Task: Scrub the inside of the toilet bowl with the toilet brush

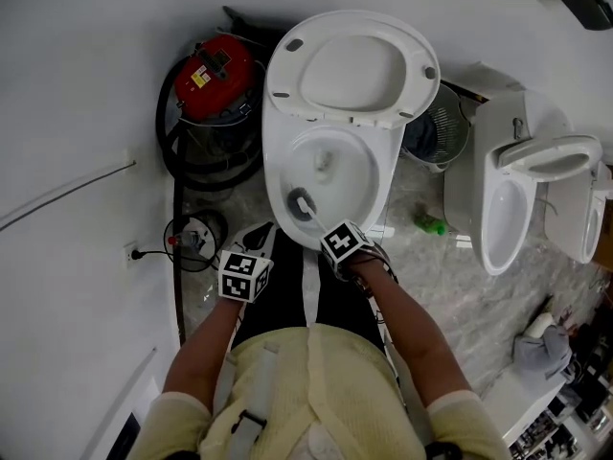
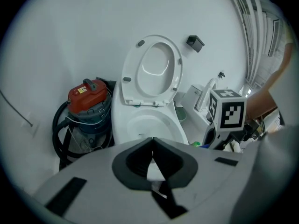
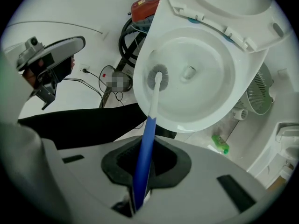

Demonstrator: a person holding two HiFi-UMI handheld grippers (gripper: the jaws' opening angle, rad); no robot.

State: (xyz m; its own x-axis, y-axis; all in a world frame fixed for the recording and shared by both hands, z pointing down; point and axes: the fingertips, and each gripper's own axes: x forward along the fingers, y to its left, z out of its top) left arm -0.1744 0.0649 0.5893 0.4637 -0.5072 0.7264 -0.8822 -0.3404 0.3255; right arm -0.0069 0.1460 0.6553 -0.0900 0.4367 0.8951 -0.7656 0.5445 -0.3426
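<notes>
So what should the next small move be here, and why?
Probably sweep the brush sideways along the bowl wall: the right gripper is shut on it, and the bristles sit against just one side of the bowl.

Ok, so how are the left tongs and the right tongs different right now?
The right tongs are shut on the blue handle of the brush; the left tongs are shut on nothing. The right tongs point into the bowl, with the brush head down inside it; the left tongs sit off to the side, near the bowl's front edge. Same: both are shut.
</notes>
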